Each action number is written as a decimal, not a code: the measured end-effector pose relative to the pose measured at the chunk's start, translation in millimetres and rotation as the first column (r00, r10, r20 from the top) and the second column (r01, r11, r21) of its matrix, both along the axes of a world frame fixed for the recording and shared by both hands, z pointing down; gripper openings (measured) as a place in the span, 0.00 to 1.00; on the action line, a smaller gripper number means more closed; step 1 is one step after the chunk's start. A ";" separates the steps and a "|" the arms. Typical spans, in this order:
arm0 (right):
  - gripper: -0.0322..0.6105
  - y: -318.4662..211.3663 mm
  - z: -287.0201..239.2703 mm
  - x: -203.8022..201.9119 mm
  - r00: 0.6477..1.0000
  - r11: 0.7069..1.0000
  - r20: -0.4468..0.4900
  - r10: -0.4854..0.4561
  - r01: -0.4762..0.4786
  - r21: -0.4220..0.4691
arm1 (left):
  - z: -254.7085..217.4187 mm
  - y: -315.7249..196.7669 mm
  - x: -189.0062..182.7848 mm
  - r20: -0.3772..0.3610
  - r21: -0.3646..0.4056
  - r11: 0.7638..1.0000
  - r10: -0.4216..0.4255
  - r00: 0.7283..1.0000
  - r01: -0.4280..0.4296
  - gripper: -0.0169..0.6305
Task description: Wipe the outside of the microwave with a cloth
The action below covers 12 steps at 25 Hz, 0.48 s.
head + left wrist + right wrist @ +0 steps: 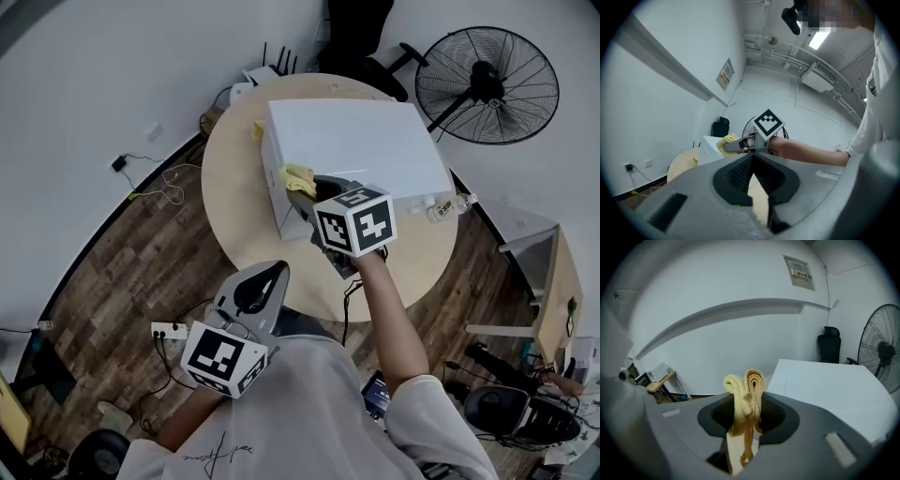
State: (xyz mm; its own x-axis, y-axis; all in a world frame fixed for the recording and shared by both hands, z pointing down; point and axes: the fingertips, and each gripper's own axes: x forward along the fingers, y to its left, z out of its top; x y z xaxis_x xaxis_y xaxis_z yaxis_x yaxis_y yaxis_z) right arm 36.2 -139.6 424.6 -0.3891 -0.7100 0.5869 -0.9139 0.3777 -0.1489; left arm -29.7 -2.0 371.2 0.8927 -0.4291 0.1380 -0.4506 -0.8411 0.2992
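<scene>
Two hand-held grippers show in my feed, and only one of them carries anything. My right gripper [748, 405] has its jaws pinching a folded yellow terry cloth [746, 386], and the cloth's doubled loops stand up between the dark ribbed pads. From the head view, that gripper holds the cloth against the top edge of the left side wall of the white box-shaped microwave [352, 141], about halfway along that wall. The arm behind it is stretched out over the near rim of the table. The microwave sits on a round pale wooden table [234, 187], set toward its far side. A clear plastic bottle [448, 208] lies on the tabletop just beside the microwave's right wall. A small yellow scrap shows at the microwave's far left corner, too small for me to tell what it is. My left gripper [269, 277] hangs low, close to the person's white shirt [309, 412], off the table's near edge and well apart from the microwave. In its own view its jaws are pressed together at the tips with nothing between them, and they point toward the right gripper and the cloth. Beyond the table a black pedestal fan [487, 84] stands on the floor, and a white power strip [169, 330] lies on the dark wood-plank floor [122, 262] near the left gripper.
</scene>
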 end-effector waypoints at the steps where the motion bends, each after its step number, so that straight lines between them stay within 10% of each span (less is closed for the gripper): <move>1: 0.26 0.8 -5.9 -1.4 1.000 1.000 0.028 -0.002 0.002 0.015 | -1.3 -2.2 -1.6 -0.003 0.000 1.000 -0.007 1.000 0.007 0.01; 12: 0.26 31.3 -53.1 30.1 0.969 0.981 0.237 0.069 -0.109 0.158 | -4.0 -12.3 -7.6 -0.014 -0.012 0.999 -0.045 0.999 0.044 0.01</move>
